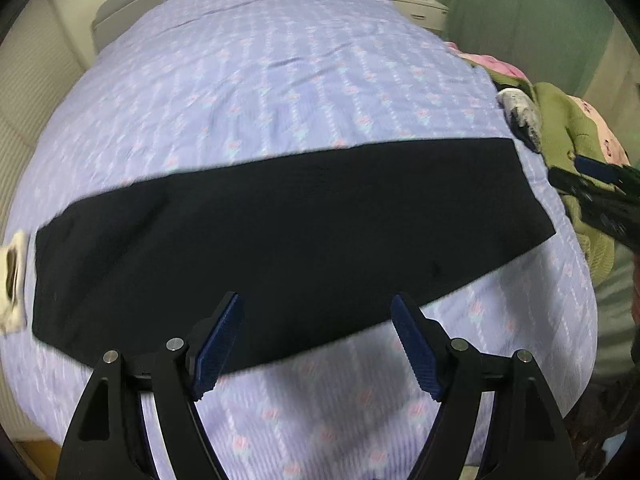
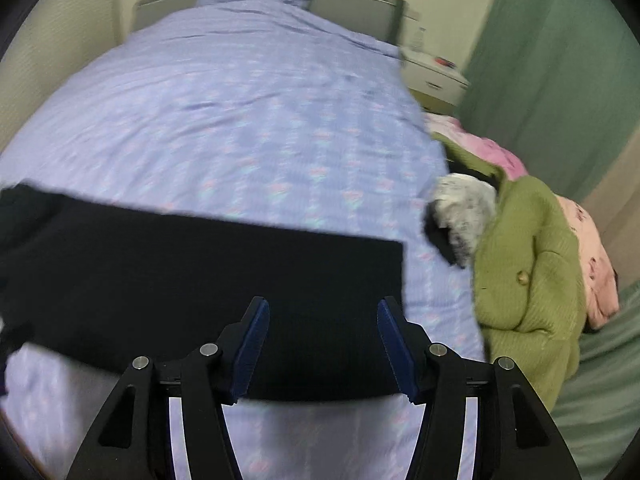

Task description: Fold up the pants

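Note:
The black pants [image 1: 280,232] lie flat as one long band across the lavender flowered bedspread [image 1: 280,80], legs stacked, one end at the left and the other at the right. My left gripper [image 1: 316,312] is open and empty, hovering over the near edge of the pants around their middle. My right gripper [image 2: 322,316] is open and empty over the right end of the pants [image 2: 200,288]. It also shows at the right edge of the left wrist view [image 1: 600,192].
A pile of clothes lies on the bed's right side: a green knit cardigan [image 2: 524,280], pink garments [image 2: 592,248] and a grey-black fuzzy piece [image 2: 460,216]. A white item [image 1: 12,280] lies left of the pants. A nightstand [image 2: 436,72] and green curtain [image 2: 560,60] stand beyond.

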`<state>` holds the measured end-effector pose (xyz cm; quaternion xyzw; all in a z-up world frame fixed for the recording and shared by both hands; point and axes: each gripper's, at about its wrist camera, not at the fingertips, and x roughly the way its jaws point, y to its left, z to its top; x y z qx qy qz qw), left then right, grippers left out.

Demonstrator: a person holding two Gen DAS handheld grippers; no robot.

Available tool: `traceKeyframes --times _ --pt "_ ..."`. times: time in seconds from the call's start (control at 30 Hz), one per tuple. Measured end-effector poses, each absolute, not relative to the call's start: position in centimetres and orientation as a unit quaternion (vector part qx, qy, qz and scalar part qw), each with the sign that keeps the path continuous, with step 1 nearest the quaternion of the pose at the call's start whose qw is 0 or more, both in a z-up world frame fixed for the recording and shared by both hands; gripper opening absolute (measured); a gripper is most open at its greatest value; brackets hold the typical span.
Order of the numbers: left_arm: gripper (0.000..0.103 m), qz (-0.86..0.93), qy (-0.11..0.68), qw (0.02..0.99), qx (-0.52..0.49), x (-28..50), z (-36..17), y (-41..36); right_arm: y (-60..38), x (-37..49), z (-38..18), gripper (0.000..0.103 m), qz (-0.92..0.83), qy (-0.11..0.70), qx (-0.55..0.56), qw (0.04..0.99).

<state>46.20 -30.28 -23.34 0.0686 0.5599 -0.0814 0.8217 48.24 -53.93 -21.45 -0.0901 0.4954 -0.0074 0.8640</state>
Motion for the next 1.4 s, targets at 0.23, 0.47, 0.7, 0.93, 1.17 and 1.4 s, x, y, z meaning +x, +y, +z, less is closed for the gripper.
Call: traceKeyframes --times 0.23,0.47,0.7,0.93,1.17,1.4 --pt "0.076 0.009 0.566 0.824 0.035 38.8 -23.8 -24.7 -46.3 43.0 -21.1 0.057 0.115 0.492 -0.09 0.858" --pt "0.077 0.098 0.561 0.822 -0.008 32.6 -23.5 -16.5 -36.5 38.8 -22.1 0.057 0.235 0.495 -0.1 0.83" --pt "0.077 0.159 0.552 0.817 -0.045 29.3 -24.2 -5.8 -24.9 34.8 -22.8 0.057 0.327 0.489 -0.097 0.803" --pt "0.077 0.123 0.562 0.817 -0.026 30.2 -26.0 3.2 -16.0 35.1 -25.7 0.057 0.312 0.517 -0.036 0.797" --pt "0.077 0.071 0.563 0.823 -0.021 32.8 -29.0 6.4 -12.0 36.2 -30.2 0.056 0.243 0.543 0.019 0.804" --pt "0.077 0.061 0.562 0.824 -0.047 33.9 -32.2 7.8 -9.4 37.4 -34.1 0.056 0.236 0.552 0.033 0.799"
